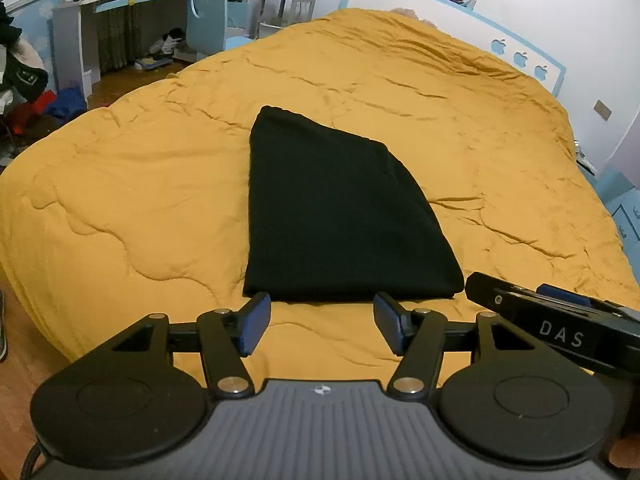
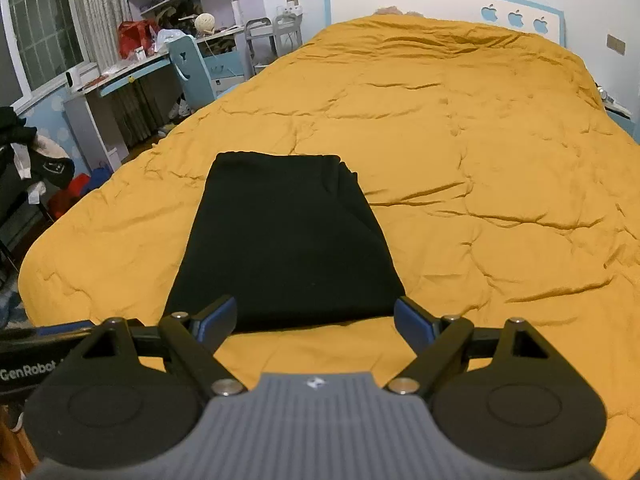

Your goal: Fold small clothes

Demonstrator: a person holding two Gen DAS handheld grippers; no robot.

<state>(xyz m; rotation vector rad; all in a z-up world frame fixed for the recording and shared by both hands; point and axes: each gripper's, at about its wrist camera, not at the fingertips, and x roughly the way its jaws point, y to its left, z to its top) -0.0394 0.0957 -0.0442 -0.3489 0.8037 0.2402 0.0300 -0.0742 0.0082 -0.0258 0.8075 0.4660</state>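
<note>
The folded black cloth [image 1: 340,208] lies on the quilt [image 1: 120,200] just ahead of both my grippers, left [image 1: 318,322] and right [image 2: 316,320], long axis running away, both spread empty.

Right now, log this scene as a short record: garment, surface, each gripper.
garment: black cloth, folded, lying flat
surface: yellow quilt on a bed
left gripper: jaws open, empty, just short of the cloth's near edge
right gripper: jaws open, empty, at the same near edge
fold: looks done
</note>
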